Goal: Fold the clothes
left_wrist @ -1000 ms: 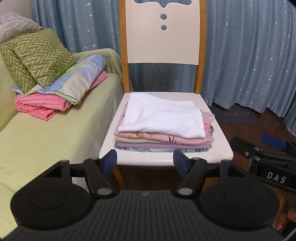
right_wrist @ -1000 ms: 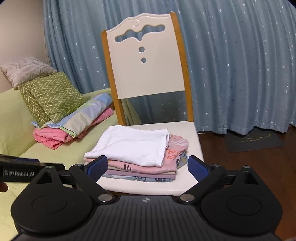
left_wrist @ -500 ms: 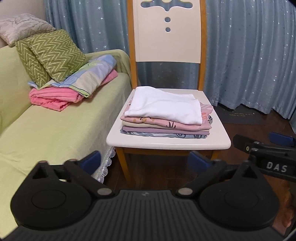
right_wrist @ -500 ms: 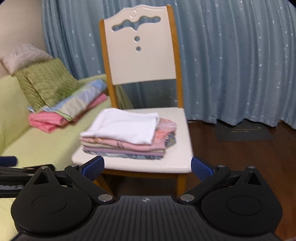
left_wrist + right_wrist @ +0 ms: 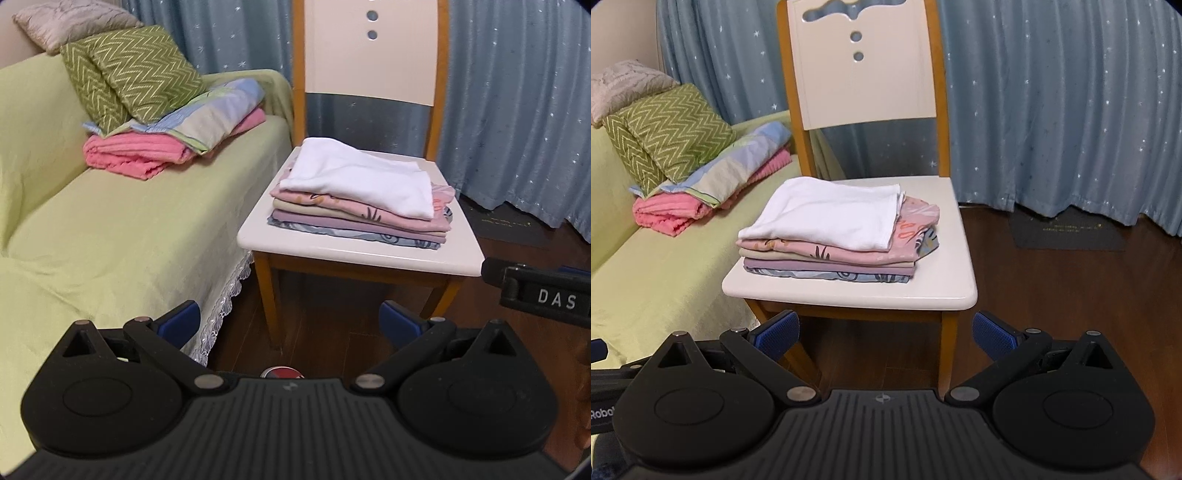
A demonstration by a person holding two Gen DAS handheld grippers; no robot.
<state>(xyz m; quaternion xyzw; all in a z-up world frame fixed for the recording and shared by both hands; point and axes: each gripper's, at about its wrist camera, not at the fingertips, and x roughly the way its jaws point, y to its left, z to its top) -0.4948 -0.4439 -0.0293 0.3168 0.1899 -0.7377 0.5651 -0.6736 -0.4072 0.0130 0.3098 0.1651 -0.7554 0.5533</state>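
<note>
A stack of folded clothes lies on the white seat of a wooden chair; a white garment is on top, with pink, beige, purple and blue ones under it. The stack also shows in the right wrist view on the chair. My left gripper is open and empty, held back from the chair above the floor. My right gripper is open and empty, in front of the chair's front edge. The right gripper's body shows at the right of the left wrist view.
A sofa with a light green cover stands left of the chair. On it lie green zigzag cushions, a pale patterned blanket and a pink towel. Blue star curtains hang behind. A dark mat lies on the wooden floor.
Both grippers have drawn back from the chair and the stack. The left gripper's jaws have opened wider. The stack has not moved.
</note>
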